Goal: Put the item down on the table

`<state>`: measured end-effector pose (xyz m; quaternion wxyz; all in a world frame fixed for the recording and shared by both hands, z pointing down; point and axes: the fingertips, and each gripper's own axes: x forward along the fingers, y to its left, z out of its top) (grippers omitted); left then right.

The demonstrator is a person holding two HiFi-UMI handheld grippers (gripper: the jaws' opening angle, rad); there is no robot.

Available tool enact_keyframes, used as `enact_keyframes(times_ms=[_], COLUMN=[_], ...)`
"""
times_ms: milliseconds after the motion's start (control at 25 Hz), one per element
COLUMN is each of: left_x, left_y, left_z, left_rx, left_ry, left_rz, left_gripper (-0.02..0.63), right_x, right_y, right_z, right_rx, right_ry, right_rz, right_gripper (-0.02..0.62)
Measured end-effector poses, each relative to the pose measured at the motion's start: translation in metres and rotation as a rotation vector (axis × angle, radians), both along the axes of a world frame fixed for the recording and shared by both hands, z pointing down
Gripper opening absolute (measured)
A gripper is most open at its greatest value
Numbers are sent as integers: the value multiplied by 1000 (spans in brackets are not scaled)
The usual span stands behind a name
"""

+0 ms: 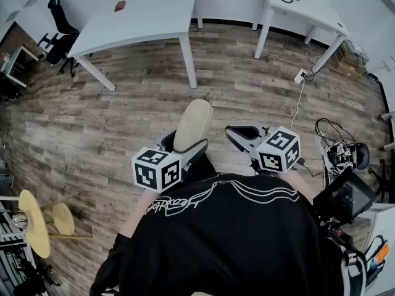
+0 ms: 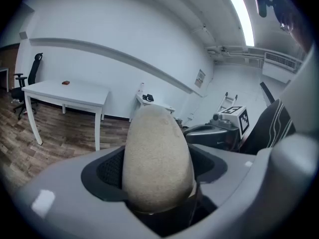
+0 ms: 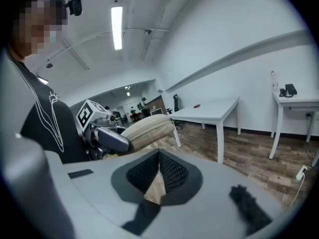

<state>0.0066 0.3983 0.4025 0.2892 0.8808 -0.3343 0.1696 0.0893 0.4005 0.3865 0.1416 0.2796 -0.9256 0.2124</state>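
Beige oval item [image 1: 192, 125] is up in the air, folks, and not yet down on anything. We see it pinched in the left tongs [image 1: 188, 152], the dark pads pressing on its lower flanks while the rounded end pokes out past the tips. In the left gripper view it fills the gap between the jaws completely, so we call that a firm hold, and a wide one. The jaws stand well apart only because the item is fat.

Over on the other side, the right tongs [image 1: 242, 132] carry nothing. Their mesh pads come together at the tips, with only a sliver of wooden floor [image 1: 123, 103] showing behind them. They hang just beside the left pair, close in front of the person's black shirt.

So where do we stand on the job? By our reckoning, nothing of the put-down itself is done. The item hangs over bare floor. The nearest white counter [image 1: 148, 17] sits well apart at the top of the head view, with a small red thing [image 1: 120, 6] lying near its far edge. A second white counter [image 1: 302, 8] waits off to the right, equally distant.

What is left, as we judge it, is the whole delivery. The item must be carried across the floor to a counter and lowered until it touches the top, then the left pads must spread to let it go. There looks to be plenty of bare top on that first counter, so we expect no trouble finding a spot.
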Motion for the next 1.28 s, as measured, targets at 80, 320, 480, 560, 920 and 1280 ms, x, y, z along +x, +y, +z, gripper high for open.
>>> enact_keyframes(times_ms=[80, 320, 480, 560, 920, 1280], left_x=[-5, -17, -32, -38, -78, -95], left_y=[-24, -117, -194, -232, -369, -446], left_z=[7, 24, 33, 33, 36, 41], left_rx=[-9, -25, -43, -52, -60, -51], left_ry=[4, -3, -15, -13, -20, -43], left_rz=[-6, 0, 0, 2, -7, -29], left_gripper=[383, 383, 383, 383, 383, 383], right_x=[-5, -16, -31, -40, -84, -98], right_y=[-23, -117, -198, -238, -388, -453], right_z=[7, 24, 32, 35, 28, 31], right_rx=[-8, -36, -61, -74, -67, -77], right_ry=[2, -11, -21, -25, -15, -40], right_rz=[-4, 18, 38, 44, 33, 32], right_gripper=[8, 8, 8, 8, 8, 8])
